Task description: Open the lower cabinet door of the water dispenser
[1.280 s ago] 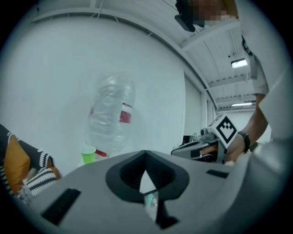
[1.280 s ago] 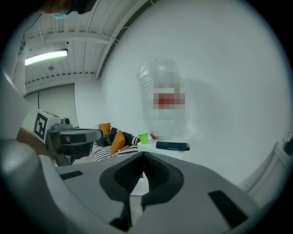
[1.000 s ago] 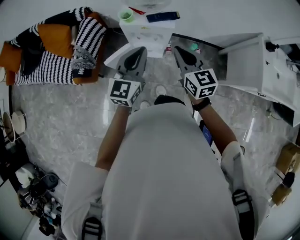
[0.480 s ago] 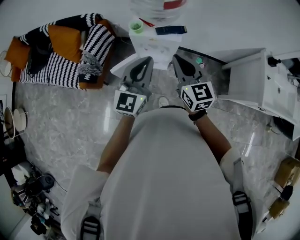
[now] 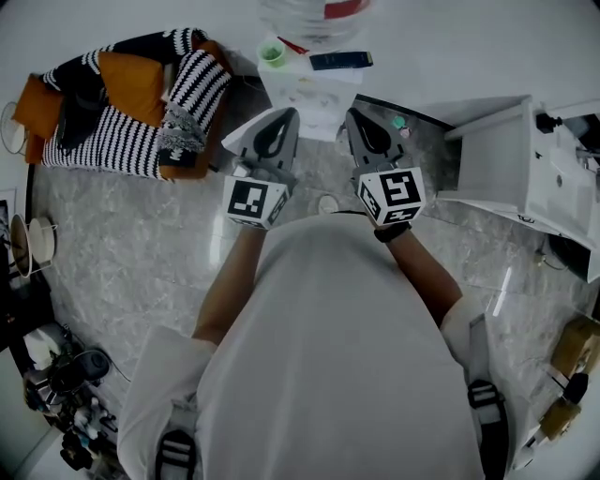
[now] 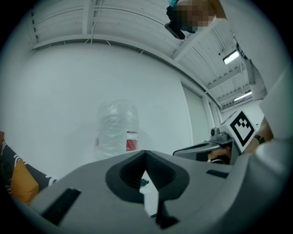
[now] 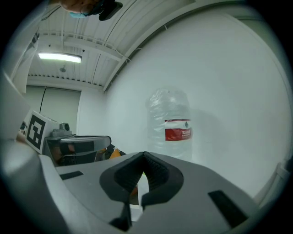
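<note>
The white water dispenser point(image 5: 305, 84) stands against the wall ahead of me, with its clear bottle point(image 5: 314, 14) on top. From above I see only its top; its front and lower cabinet door are hidden. A white panel point(image 5: 236, 139) juts out at its lower left, and I cannot tell whether it is the door. My left gripper point(image 5: 284, 114) and right gripper point(image 5: 354, 116) are held side by side in front of the dispenser, both shut and empty. The bottle point(image 6: 116, 128) rises beyond the left gripper point(image 6: 145, 155). It also stands behind the right gripper point(image 7: 144, 155), where its red label point(image 7: 177, 129) shows.
A green cup point(image 5: 273, 52) and a dark flat device point(image 5: 340, 60) lie on the dispenser top. A striped sofa with orange cushions point(image 5: 122, 94) is at the left. A white desk point(image 5: 525, 159) stands at the right. Small clutter point(image 5: 66, 384) sits on the marble floor at lower left.
Both grippers have risen a little and come closer to the dispenser's top over the last second. Both stayed shut and empty.
</note>
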Demonstrator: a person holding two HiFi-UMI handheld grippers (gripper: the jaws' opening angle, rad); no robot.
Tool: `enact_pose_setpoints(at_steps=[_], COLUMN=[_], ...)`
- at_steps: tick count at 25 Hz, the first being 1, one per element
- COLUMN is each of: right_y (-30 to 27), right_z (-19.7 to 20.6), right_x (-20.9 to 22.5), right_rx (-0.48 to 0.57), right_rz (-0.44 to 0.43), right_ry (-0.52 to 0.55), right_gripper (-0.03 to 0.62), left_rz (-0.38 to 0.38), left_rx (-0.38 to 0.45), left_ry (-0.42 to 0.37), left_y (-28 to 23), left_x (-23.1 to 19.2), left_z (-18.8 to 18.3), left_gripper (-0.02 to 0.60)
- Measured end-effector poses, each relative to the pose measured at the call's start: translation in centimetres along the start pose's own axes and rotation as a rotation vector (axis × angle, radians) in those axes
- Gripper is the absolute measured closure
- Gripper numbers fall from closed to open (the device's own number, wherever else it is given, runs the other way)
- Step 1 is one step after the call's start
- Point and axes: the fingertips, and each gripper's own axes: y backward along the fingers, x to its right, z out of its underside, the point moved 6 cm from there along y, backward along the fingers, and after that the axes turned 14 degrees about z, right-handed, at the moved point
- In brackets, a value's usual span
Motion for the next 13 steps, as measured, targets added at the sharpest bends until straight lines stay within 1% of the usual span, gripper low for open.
enact_pose_setpoints(at_steps=[6,13], right_y=[0.2,0.4], right_z=[0.0,0.5], right_x=[0.6,1.6], right_rx=[0.001,-0.014], right_rz=[0.007,0.008], right_ry=[-0.009,-0.019], right_gripper=[0.586,0.586], left_rz=[0.013,0.003], left_rx=[-0.014,-0.026], left_ry=[0.002,0.016], left_y=[-0.6,-1.0], left_x=[0.8,1.2], left_z=[0.0,0.4], left_gripper=[0.577,0.577])
